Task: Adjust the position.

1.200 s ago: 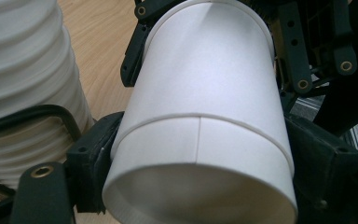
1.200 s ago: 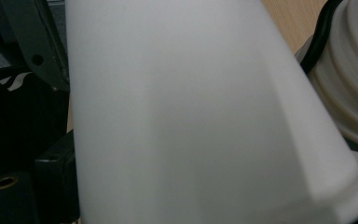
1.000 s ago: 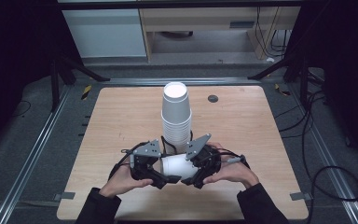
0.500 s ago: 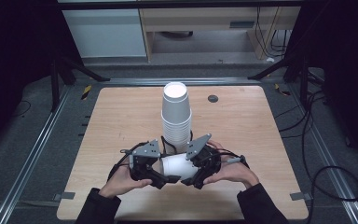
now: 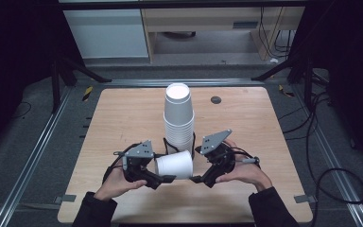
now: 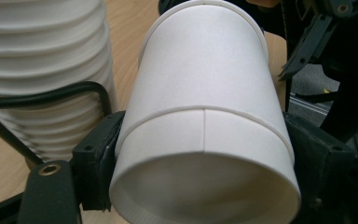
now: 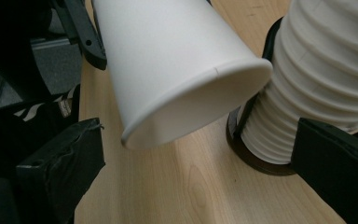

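In the high view, the left tool sits in the lower left of centre, held in a hand that comes up from the bottom edge. It is clenched on a single white paper cup, which lies on its side just above the counter, its rim facing right. In the left gripper view the black jaws press on either side of the cup near its closed base, which fills the lower middle of the frame, while the cup's body runs up and away towards the top.

Just behind the cup, in the middle of the high view, stands a tall stack of white cups, upside down, its base ringed by a black wire holder. The same stack fills the upper left of the left gripper view, just beside the held cup.

To the right of centre in the high view, the right tool is released: its jaws have just been opening and stand wide apart. In the right gripper view the cup's rim hangs in the upper middle, between the two jaws but touched by neither pad, and the stack rises at the right edge.

A small dark disc lies on the counter in the upper right of the high view.
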The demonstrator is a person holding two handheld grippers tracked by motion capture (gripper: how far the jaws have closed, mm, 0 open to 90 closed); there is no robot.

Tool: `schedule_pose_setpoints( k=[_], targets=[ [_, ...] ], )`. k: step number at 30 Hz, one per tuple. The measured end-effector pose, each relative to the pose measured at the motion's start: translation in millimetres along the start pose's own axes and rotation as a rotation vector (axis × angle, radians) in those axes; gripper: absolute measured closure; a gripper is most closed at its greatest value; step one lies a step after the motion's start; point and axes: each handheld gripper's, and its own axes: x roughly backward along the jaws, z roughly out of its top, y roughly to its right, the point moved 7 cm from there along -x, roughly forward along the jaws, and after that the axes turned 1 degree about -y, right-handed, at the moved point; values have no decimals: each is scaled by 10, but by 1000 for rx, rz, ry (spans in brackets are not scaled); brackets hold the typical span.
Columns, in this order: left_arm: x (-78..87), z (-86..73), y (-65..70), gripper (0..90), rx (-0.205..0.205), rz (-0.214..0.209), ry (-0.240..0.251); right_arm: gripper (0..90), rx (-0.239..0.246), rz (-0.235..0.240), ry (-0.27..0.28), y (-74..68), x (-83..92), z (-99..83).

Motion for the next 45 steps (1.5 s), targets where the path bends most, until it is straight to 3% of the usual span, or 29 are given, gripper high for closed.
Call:
schedule_pose_setpoints(
  k=[10,19,34,40,45],
  targets=[
    [69,-6,-64,207,21,24,88,31,-74,-23,107,42,172,-114],
    [-22,11,-41,206,29,-2,121,32,-136,-23,176,50,158,-199],
    [-152,81,79,206,1,-74,191,31,-143,37,174,-48,60,-261],
    [-206,63,137,206,-1,-127,172,32,-142,73,175,-74,8,-268],
    [-232,56,171,207,-16,-135,154,33,-139,93,168,-94,-34,-283]
  ],
)
